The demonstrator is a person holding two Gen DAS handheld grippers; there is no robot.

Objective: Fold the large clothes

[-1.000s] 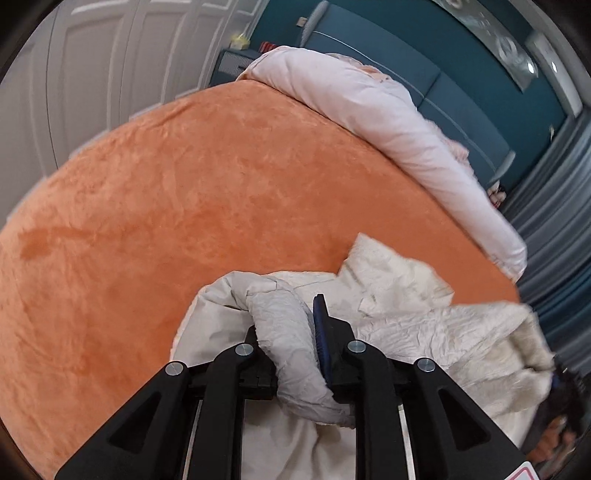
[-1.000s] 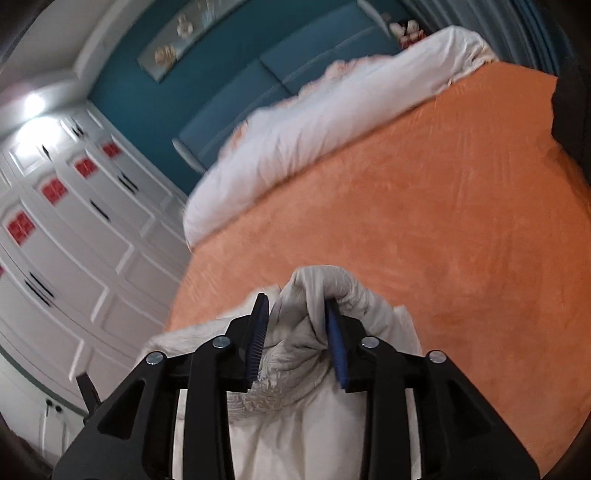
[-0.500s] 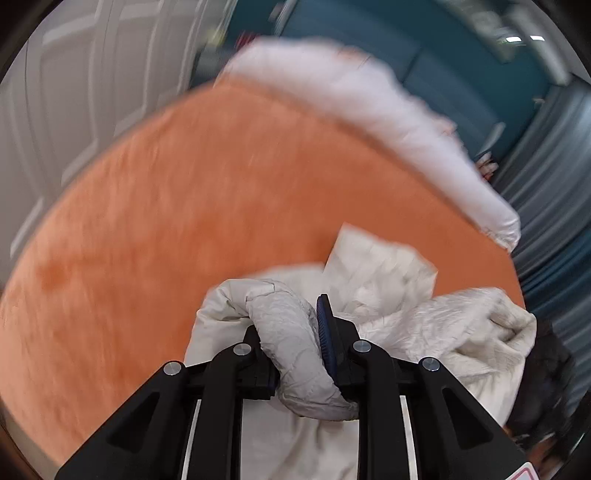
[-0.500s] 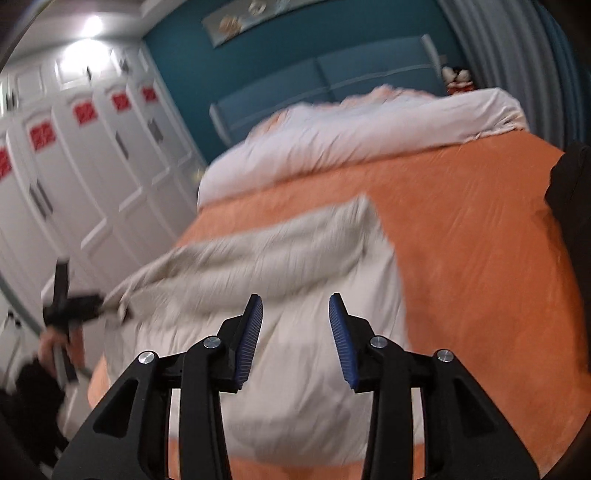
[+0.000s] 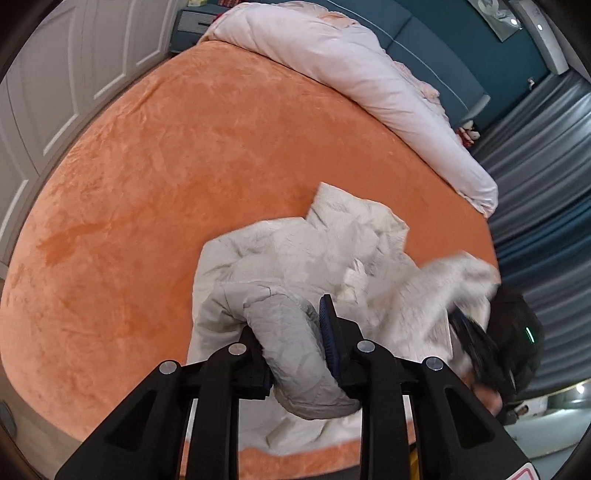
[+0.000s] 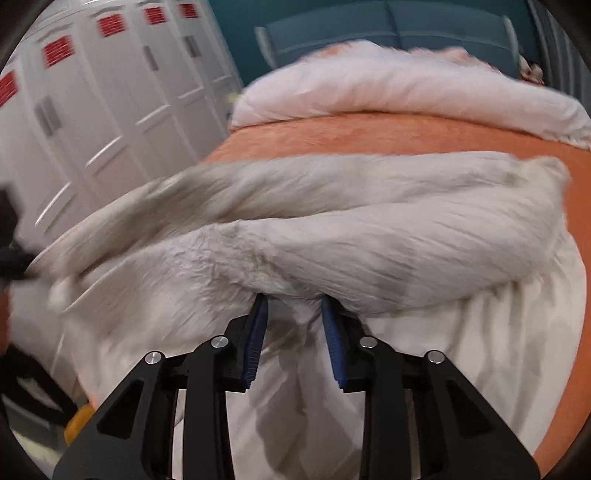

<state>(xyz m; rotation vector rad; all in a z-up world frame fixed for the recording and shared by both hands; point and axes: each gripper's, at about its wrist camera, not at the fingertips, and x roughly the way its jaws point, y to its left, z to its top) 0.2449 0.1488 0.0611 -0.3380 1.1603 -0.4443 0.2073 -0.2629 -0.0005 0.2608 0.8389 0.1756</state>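
A cream padded jacket [image 5: 332, 266] lies crumpled on the orange bed cover [image 5: 166, 166]. My left gripper [image 5: 291, 332] is shut on a rolled fold of the jacket, held just above the cover near the bed's front edge. In the right wrist view the jacket [image 6: 332, 236] spreads across the bed, blurred by motion. My right gripper [image 6: 293, 317] is open, its blue pads at the jacket's near edge with cloth lying between them. The right gripper also shows in the left wrist view [image 5: 469, 332], dark and blurred, at the jacket's right side.
A white rolled duvet [image 5: 351, 74] lies along the head of the bed, also in the right wrist view [image 6: 406, 92]. White wardrobe doors [image 6: 92, 92] stand at the left. Grey-blue curtains [image 5: 543, 166] hang on the right. A teal headboard [image 6: 388, 26] is behind.
My right gripper let go of the jacket a second ago, swung away, and now has come back low to its near edge. My left gripper kept its hold and shifted slightly.
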